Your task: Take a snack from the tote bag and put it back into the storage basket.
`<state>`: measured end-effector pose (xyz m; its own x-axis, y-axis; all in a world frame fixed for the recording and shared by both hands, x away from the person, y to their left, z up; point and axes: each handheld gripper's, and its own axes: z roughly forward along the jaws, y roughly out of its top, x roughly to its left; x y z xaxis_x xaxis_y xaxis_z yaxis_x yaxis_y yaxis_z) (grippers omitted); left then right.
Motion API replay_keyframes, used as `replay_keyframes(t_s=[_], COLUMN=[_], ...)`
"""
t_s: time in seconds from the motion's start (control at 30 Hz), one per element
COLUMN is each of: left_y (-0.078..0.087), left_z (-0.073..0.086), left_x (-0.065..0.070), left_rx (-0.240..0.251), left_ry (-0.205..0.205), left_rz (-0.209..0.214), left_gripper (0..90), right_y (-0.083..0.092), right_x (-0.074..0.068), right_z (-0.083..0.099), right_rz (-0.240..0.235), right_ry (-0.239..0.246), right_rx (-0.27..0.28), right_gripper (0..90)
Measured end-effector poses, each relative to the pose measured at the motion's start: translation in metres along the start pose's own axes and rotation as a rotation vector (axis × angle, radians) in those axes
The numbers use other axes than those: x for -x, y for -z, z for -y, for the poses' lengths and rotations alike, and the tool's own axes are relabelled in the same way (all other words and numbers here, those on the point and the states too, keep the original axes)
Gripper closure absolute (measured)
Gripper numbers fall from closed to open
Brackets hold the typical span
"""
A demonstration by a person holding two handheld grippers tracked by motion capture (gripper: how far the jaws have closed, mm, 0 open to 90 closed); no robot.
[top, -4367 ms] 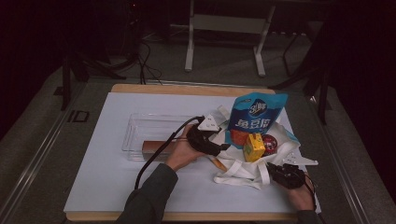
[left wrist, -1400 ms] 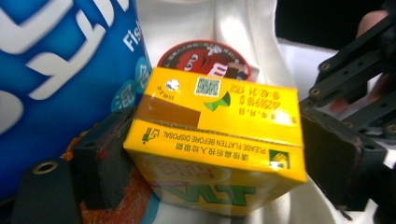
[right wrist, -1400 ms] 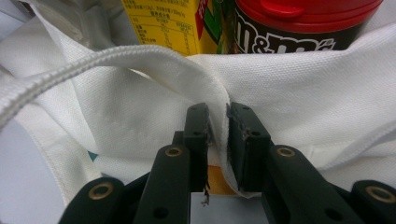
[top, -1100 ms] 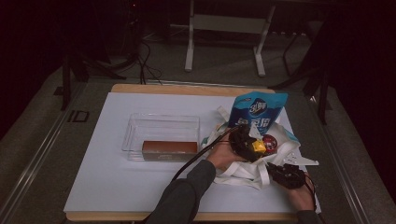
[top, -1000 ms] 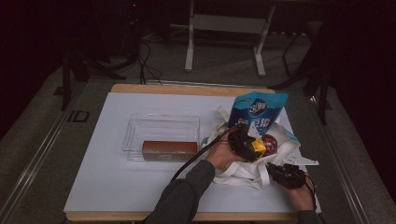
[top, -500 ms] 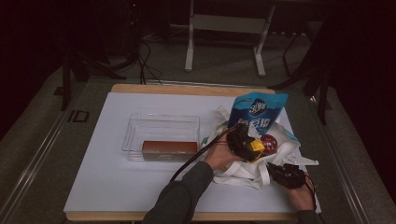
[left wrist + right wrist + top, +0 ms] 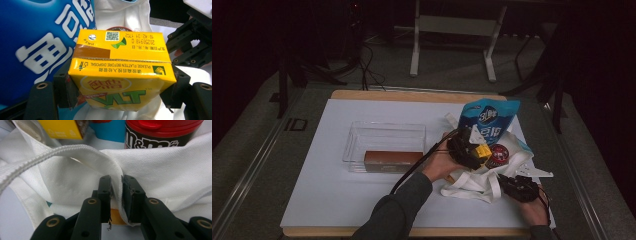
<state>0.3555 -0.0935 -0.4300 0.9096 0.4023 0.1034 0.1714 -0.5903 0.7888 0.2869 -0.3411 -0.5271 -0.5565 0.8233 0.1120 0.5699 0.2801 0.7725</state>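
The white cloth bag [image 7: 482,177] lies slumped on the white-covered desk [image 7: 327,200], and everything else sits in relation to it. At the bag's mouth the left gripper [image 7: 469,152] has its jaws clamped on the two narrow sides of a yellow drink carton [image 7: 120,75], which it holds just above the opening; in the high view the carton [image 7: 482,150] shows as a small yellow block at the gripper's tip. Right beside the carton, inside the bag, stands a dark tub with a red lid [image 7: 499,155], and behind both, at the far edge of the bag, a blue snack pouch [image 7: 488,120] stands upright. At the bag's near right corner the right gripper [image 7: 518,187] has its jaws pinched on a white webbing strap [image 7: 117,185] of the bag, the fabric pressed between the two black pads. Well to the left of the bag a clear plastic tray [image 7: 384,132] rests on the desk with a brown rectangular bar [image 7: 393,159] lying along its near wall.
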Motion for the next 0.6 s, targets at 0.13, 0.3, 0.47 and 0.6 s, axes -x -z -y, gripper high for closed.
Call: replay_keyframes(t_s=[0.13, 0.3, 0.47, 0.6], left_y=[0.008, 0.02, 0.035, 0.046], left_z=[-0.001, -0.002, 0.0, 0.001], left_x=[-0.001, -0.003, -0.007, -0.01], left_rx=[0.008, 0.015, 0.037, 0.045], left_ry=[-0.001, 0.004, 0.022, 0.028], left_rz=[-0.005, -0.015, -0.018, -0.03], left_gripper=[28.7, 28.7, 28.7, 28.7], right_y=[0.0, 0.0, 0.0, 0.0], right_x=[0.0, 0.0, 0.001, 0.001], right_z=[0.0, 0.0, 0.0, 0.0], right_rz=[0.0, -0.003, -0.003, -0.003], right_ry=[0.0, -0.002, -0.003, -0.003], right_rx=[0.0, 0.001, 0.001, 0.002], right_gripper=[76.1, 75.9, 75.8, 75.8])
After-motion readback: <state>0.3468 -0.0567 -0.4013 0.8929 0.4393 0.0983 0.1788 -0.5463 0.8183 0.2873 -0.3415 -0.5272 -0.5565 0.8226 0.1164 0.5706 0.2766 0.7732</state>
